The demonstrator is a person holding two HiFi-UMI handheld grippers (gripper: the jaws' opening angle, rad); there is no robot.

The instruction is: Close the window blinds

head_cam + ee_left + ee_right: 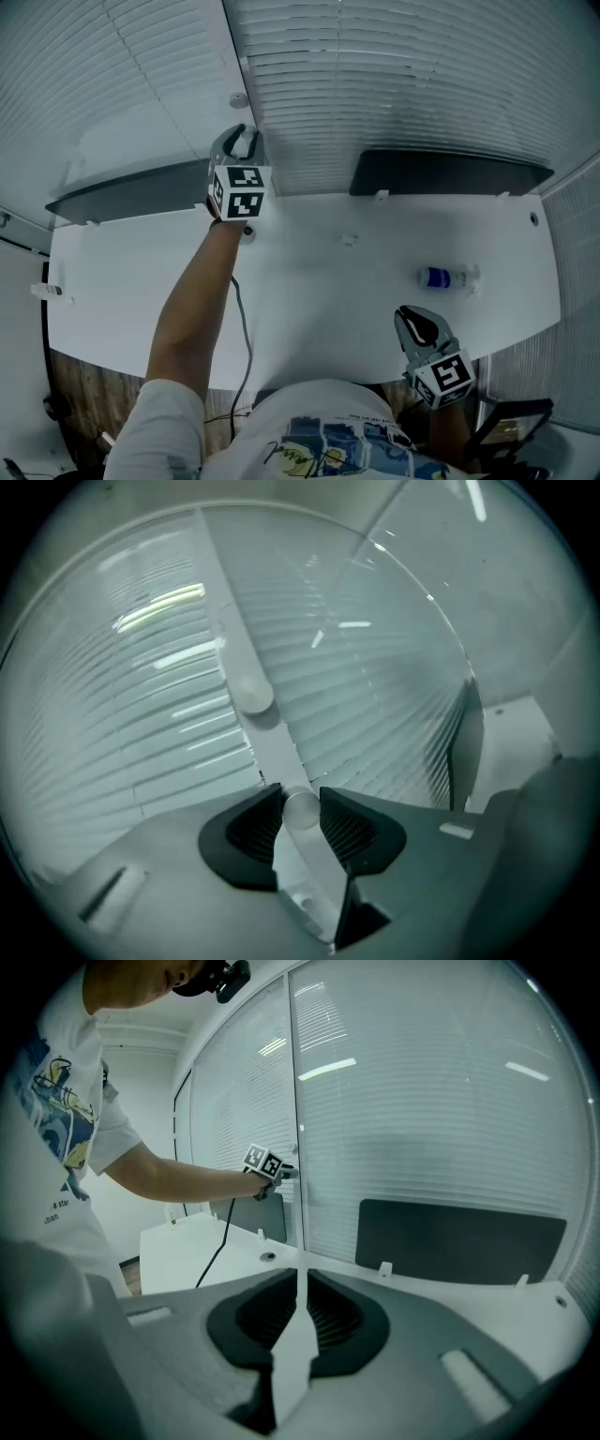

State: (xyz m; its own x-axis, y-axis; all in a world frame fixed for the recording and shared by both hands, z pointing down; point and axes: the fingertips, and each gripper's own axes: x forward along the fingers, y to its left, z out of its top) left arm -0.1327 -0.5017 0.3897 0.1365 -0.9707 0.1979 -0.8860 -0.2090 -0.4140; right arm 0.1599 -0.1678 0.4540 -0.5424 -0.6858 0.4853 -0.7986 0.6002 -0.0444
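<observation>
Left claw clamped on the small round white knob on the post between the white slatted window blinds, apparently to turn their slats shut; right claw, closed and empty, waits above the white tabletop.

On desk, bottle at right; blinds behind desk; knob between blinds.

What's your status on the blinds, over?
Left gripper shut on knob. Right gripper shut, empty, at desk edge. Blinds lowered. Bottle on desk, out of way.
</observation>
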